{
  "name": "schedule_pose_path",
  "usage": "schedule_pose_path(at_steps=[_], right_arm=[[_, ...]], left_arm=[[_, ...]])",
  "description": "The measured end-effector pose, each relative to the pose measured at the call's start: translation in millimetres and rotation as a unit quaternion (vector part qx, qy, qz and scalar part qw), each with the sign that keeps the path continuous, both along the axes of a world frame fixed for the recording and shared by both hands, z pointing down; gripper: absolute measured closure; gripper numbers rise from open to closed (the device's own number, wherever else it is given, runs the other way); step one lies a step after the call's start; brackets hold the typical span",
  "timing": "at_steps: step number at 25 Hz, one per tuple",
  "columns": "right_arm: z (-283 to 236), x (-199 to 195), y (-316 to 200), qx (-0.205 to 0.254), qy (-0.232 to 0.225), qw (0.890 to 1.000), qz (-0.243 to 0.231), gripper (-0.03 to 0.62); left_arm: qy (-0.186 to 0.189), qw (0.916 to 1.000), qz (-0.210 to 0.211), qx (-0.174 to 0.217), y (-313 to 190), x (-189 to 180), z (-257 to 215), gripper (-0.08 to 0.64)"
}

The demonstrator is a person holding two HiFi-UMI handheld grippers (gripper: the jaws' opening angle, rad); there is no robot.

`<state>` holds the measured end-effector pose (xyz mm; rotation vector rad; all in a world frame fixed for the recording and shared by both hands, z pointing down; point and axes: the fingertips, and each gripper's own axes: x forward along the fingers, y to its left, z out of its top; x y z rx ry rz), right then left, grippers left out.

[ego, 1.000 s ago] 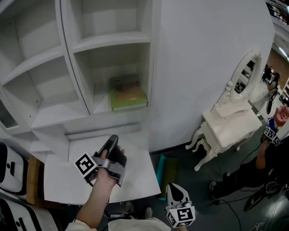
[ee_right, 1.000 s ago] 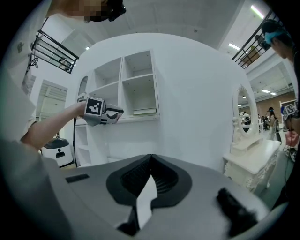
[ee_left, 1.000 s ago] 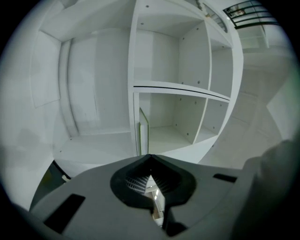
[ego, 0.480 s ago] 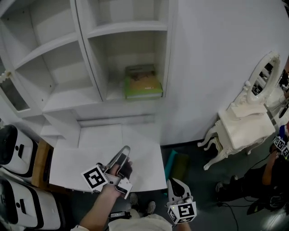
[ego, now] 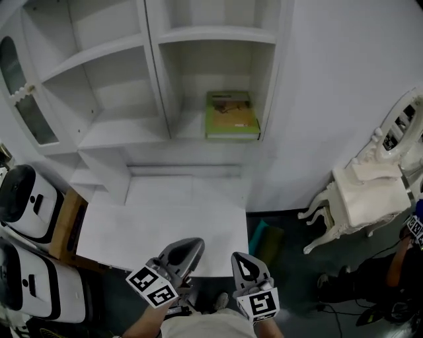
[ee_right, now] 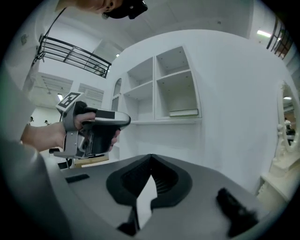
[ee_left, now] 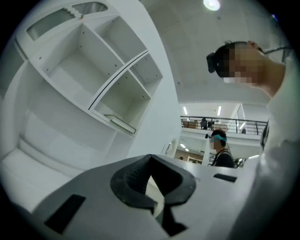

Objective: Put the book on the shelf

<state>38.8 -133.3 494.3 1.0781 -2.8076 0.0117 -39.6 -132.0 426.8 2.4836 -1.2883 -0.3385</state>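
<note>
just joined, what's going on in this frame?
A person holds a two-jaw gripper in each hand. The flat green book lies in the lower right compartment of the white shelf unit, and neither gripper touches it. The left gripper and right gripper are both shut and empty, low by the near edge of the white desk. The placing looks done.

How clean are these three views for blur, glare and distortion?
Head view: evenly lit, green book sharp. Left gripper view: fisheye bends the shelf unit, ceiling lamp flares. Right gripper view: dark corners, bowed wall, book only a sliver.
</note>
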Motion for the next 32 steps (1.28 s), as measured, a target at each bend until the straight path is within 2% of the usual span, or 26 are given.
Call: schedule_pose_path(at_steps=[2,4,6,11,18,32], right_arm=[[-7.5,-9.3,4.1,0.013,-0.001,1.0,-0.012,0.58],[-12.4,-14.5,6.7,0.022,-0.003,1.0,-0.019,0.58],[-16.7,-18.3,10.2,0.032,-0.003,0.999,-0.025,0.58],[-21.7,-23.2,16.3,0.041,-0.005,0.998,-0.036,0.581],[-18.8,-9.5,9.8,0.034,-0.007,0.999,-0.015,0.58],[-20.1,-2.6,8.2,0.037,-0.004,0.999,-0.013,0.581]], left_arm=[[-0.069,0.9973,-0.021,0.016,6.4,-1.0,12.2,0.552],[-0.141,0.9887,-0.039,0.035,10.6,-0.5,21.3,0.552],[-0.173,0.9832,-0.042,0.042,15.0,1.8,27.1,0.552],[-0.17,0.9844,-0.025,0.036,20.5,9.7,42.0,0.552],[-0.177,0.9835,-0.013,0.036,16.3,21.2,44.9,0.552],[-0.182,0.982,-0.015,0.046,8.3,27.0,33.2,0.552]])
